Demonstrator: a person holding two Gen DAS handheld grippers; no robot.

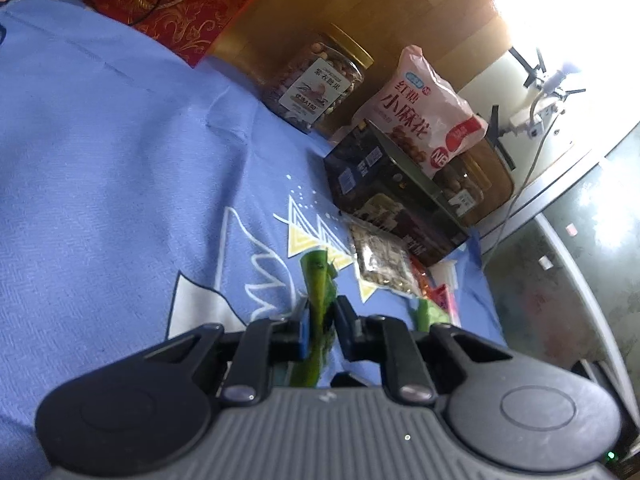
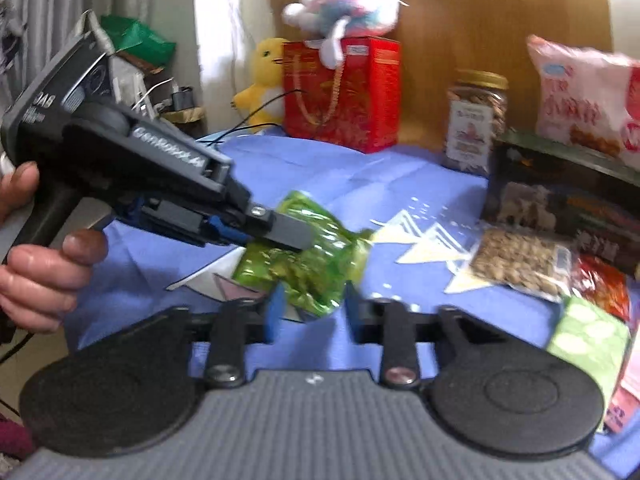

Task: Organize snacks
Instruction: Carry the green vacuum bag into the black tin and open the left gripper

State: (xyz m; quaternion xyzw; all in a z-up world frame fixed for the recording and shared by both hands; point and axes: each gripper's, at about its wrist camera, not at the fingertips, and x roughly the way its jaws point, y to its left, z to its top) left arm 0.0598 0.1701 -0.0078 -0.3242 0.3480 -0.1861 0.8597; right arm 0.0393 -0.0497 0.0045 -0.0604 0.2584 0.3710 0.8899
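Right wrist view is motion-blurred; labels on the snacks are unreadable here. Left tool [image 2: 294,236] is coming in from the left, gripped by a person's hand [image 2: 36,276] that is cut off at the frame edge, and it is clamping the green snack bag [image 2: 304,264], a crinkly glossy foil pack held above the blue cloth [image 2: 360,168] on the table. Right tool [image 2: 310,312] is sitting half-open; the bag's lower end is hanging between its fingers, pads not pressing as far as I can tell.

Left wrist view is showing the bag [image 1: 316,300] edge-on, a thin green strip pinched in the left tool [image 1: 320,332], its lower part hidden behind the tool body.

Off to the right, a clear pouch of seeds [image 2: 520,260] is lying flat on the cloth, touching a dark rectangular box [image 2: 560,208]. A soft pink bag [image 2: 580,96] is resting on top of the box, cut off at the frame edge. A round clear jar of nuts with a gold lid [image 2: 476,120] is standing upright behind. A red gift bag [image 2: 344,92] is standing further back, plush toy [image 2: 348,8] blurred on top.
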